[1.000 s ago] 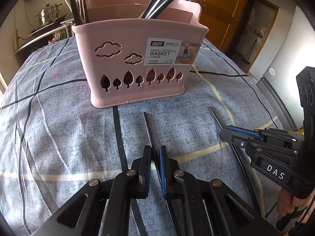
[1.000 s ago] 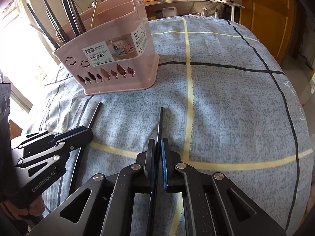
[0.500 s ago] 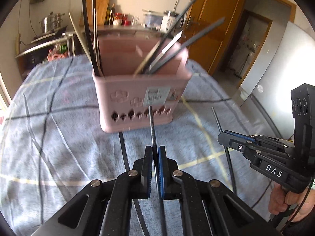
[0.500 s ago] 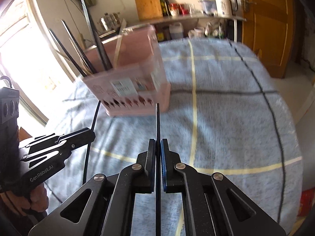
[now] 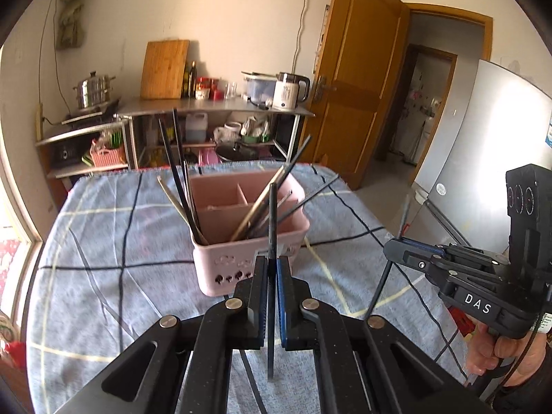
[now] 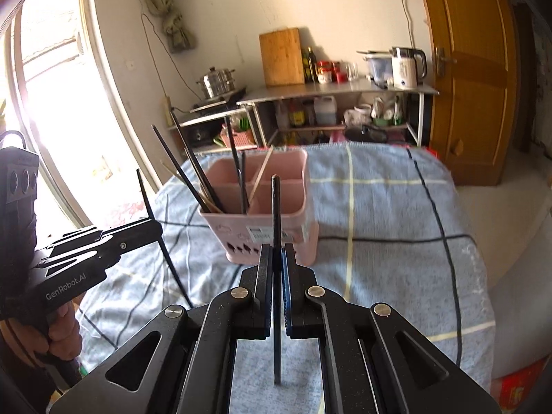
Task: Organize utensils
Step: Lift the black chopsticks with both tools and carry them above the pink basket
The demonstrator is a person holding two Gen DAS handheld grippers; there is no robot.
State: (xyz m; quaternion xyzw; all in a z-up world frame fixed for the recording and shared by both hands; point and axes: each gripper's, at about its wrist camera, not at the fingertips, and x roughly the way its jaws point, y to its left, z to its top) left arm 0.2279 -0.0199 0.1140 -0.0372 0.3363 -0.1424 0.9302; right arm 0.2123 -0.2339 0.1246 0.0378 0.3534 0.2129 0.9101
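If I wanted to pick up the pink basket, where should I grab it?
Probably best the bare right end of the pink basket's rim, coming straight down from above. The wall there is thin and upright, so two fingers can pinch it, and the chopsticks lean out toward the other corners, leaving that edge free.

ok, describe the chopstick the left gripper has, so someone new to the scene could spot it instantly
Start at the table with the blue checked cloth and find the pink basket standing on it. In front of the basket, up off the cloth, the left gripper has its jaws shut on a single black chopstick. Unlike the chopsticks leaning loose inside the basket, this one is clamped and stands nearly upright.
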